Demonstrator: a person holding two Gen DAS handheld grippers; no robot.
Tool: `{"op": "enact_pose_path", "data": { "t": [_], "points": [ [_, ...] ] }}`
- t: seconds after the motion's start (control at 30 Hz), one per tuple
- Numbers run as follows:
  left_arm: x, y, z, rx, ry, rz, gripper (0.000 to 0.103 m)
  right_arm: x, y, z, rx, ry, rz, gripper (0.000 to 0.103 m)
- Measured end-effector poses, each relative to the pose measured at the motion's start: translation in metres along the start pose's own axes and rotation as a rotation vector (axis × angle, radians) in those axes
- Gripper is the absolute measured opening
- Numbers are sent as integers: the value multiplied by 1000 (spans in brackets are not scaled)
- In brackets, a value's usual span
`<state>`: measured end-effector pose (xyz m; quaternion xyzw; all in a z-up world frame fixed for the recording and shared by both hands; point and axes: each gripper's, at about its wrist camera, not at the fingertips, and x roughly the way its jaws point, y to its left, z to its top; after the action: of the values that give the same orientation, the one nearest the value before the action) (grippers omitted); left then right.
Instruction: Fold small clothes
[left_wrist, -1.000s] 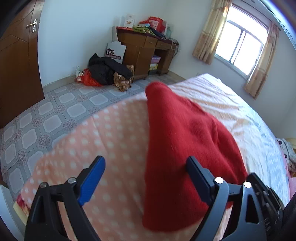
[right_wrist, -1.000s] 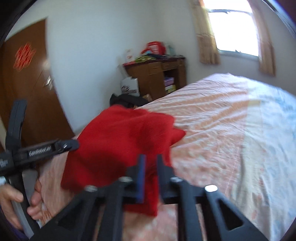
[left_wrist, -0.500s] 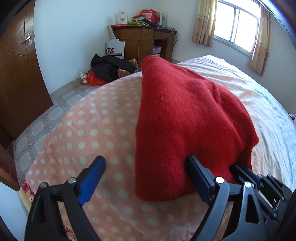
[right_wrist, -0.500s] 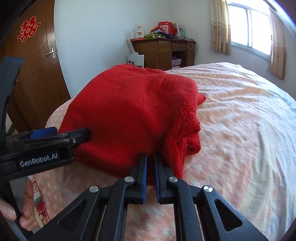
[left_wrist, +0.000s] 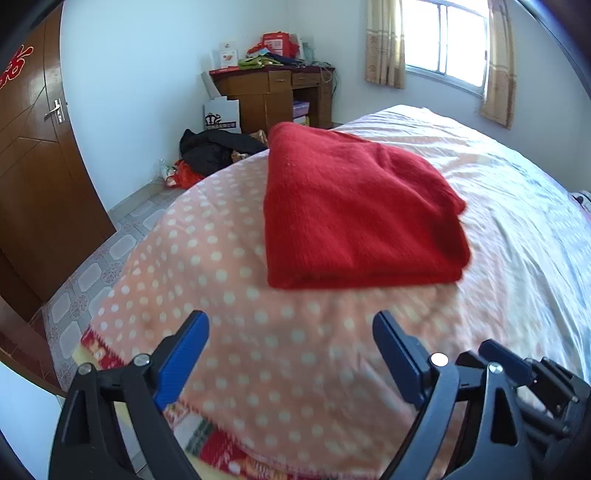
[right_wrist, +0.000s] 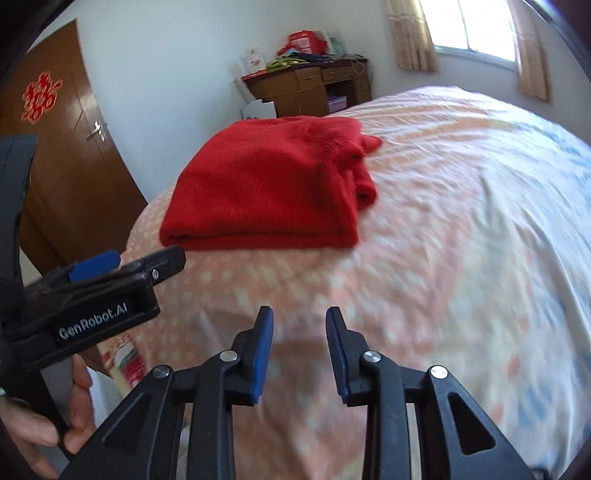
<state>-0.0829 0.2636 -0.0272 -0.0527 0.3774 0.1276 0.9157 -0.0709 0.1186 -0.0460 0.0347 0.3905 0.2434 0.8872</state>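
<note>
Release has happened: the right gripper (right_wrist: 300, 325), clamped half a second ago, now gapes empty beside the wide-open left gripper (left_wrist: 291, 328). Ahead of both, clear of their tips, the folded red sweater (left_wrist: 354, 210), a fuzzy knit rectangle, lies on the dotted blanket (left_wrist: 229, 280).

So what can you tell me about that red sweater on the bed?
The red sweater is a soft, fuzzy knit, folded into a thick, roughly square stack with its folded edge toward the cameras and looser layers bunched on its right side. It lies flat on the dotted pink blanket. Neither gripper touches it; both are open and short of it.
</note>
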Motion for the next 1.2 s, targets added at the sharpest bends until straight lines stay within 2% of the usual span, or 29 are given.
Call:
{"op": "enact_pose_path", "data": {
  "t": [0.07, 0.2, 0.27, 0.43, 0.53, 0.7, 0.73, 0.8, 0.87, 1.13, 1.2],
  "points": [
    [-10, -2, -5, 19, -12, -5, 93, -14, -4, -7, 58, 20, 9, 31],
    [-28, 0, -12, 47, -40, -3, 98, -27, -22, -17, 263, 149, 86, 34],
    [-35, -3, -14, 62, -47, -1, 98, -38, -28, -24, 345, 177, 104, 34],
    [-52, -9, -17, 82, -72, 4, 98, -68, -19, -31, 368, 165, 68, 34],
    [-65, -15, -17, 99, -99, -13, 98, -89, -12, -26, 327, 112, 30, 34],
    [-94, -23, -15, 104, -175, -30, 103, -142, -1, -11, 231, -97, -87, 35],
    [-101, -24, -13, 103, -194, -33, 103, -151, 1, -9, 217, -141, -108, 37],
    [-113, -25, -11, 102, -227, -35, 103, -169, 3, -6, 197, -214, -144, 57],
    [-122, -24, -9, 95, -255, -35, 103, -185, 6, -6, 183, -280, -174, 65],
    [-150, -13, -4, 36, -338, -12, 103, -227, 28, -4, 128, -465, -217, 65],
    [-155, -10, -2, 22, -345, -13, 103, -236, 34, -7, 105, -503, -233, 69]
  ]
}}
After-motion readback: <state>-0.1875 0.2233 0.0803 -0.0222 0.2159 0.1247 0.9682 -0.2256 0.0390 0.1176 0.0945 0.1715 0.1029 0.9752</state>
